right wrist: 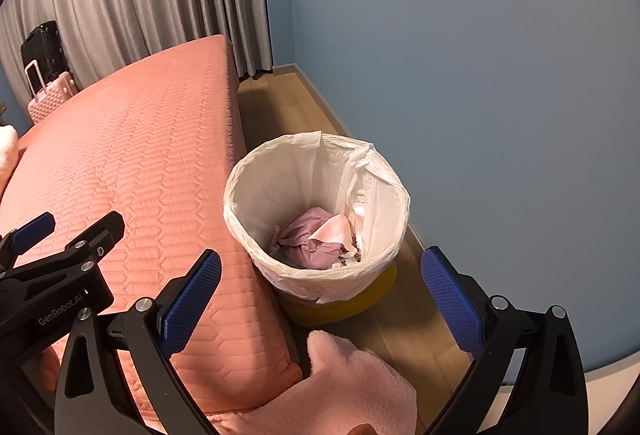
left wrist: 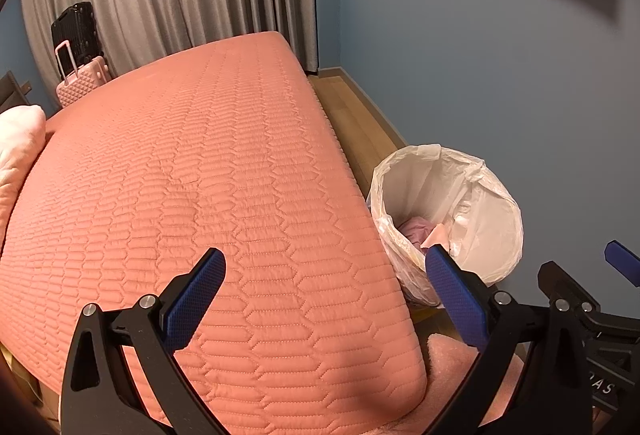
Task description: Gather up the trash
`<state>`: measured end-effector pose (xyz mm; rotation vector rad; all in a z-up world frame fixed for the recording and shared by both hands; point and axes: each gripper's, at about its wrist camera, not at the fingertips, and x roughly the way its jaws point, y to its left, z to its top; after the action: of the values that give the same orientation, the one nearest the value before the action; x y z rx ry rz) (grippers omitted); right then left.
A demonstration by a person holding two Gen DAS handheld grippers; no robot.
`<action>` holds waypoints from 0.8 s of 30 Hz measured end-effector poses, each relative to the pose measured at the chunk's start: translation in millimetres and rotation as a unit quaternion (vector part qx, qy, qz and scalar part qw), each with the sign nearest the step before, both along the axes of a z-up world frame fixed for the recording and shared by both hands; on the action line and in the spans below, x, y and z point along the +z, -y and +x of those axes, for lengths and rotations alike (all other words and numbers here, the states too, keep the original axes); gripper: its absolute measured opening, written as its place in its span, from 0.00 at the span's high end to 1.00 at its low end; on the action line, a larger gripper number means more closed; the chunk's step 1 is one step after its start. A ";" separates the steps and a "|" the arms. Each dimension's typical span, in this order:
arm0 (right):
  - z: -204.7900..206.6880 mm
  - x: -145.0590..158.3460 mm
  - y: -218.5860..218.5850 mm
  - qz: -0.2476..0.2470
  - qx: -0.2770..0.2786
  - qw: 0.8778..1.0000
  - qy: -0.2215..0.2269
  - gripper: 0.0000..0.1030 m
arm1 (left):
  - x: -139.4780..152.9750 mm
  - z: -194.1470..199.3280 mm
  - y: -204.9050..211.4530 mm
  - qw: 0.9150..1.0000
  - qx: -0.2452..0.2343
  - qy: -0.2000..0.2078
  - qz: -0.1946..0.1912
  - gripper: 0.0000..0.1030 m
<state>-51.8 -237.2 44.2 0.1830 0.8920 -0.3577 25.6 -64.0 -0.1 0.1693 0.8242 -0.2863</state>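
A yellow trash bin with a white plastic liner [right wrist: 256,191] stands on the wood floor beside the bed; it also shows in the left wrist view [left wrist: 500,227]. Crumpled pink and purple trash [right wrist: 316,239] lies inside it. My right gripper [right wrist: 320,275] is open and empty, held above and just in front of the bin. My left gripper [left wrist: 326,275] is open and empty, over the corner of the salmon quilted bed [left wrist: 208,175], left of the bin. Each gripper shows at the edge of the other's view.
A pink fluffy blanket [right wrist: 352,383] lies at the bed's near corner. A pillow [left wrist: 20,143] sits at the far left. Pink and black suitcases [left wrist: 78,75] stand by the grey curtains. The blue wall [right wrist: 500,95] runs close along the right.
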 end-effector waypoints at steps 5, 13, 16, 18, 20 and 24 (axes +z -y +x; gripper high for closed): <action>-0.5 -1.0 0.9 0.001 -0.001 1.000 -0.001 0.05 | -1.4 -0.4 1.9 1.000 -0.001 0.001 0.005 0.07; -2.7 -1.4 2.2 0.001 -0.004 1.000 0.000 0.05 | -1.7 -1.4 3.8 1.000 0.000 0.001 0.006 0.07; -2.5 -1.7 2.7 0.001 -0.004 1.000 0.001 0.05 | -2.9 -1.4 4.7 1.000 0.001 0.000 0.008 0.07; -2.5 -1.8 2.9 0.001 -0.004 1.000 0.000 0.05 | -3.2 -1.8 5.1 1.000 0.000 -0.001 0.009 0.07; -2.6 -1.7 3.5 0.002 -0.005 1.000 0.000 0.05 | -3.2 -2.0 5.1 1.000 0.000 0.000 0.009 0.07; -2.8 -2.0 4.6 0.002 -0.006 1.000 0.000 0.05 | -3.9 -3.2 5.4 1.000 -0.001 -0.001 0.010 0.07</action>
<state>-54.6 -241.8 42.2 0.1924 0.8923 -0.3660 22.4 -69.4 -4.0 0.1884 0.8296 -0.2792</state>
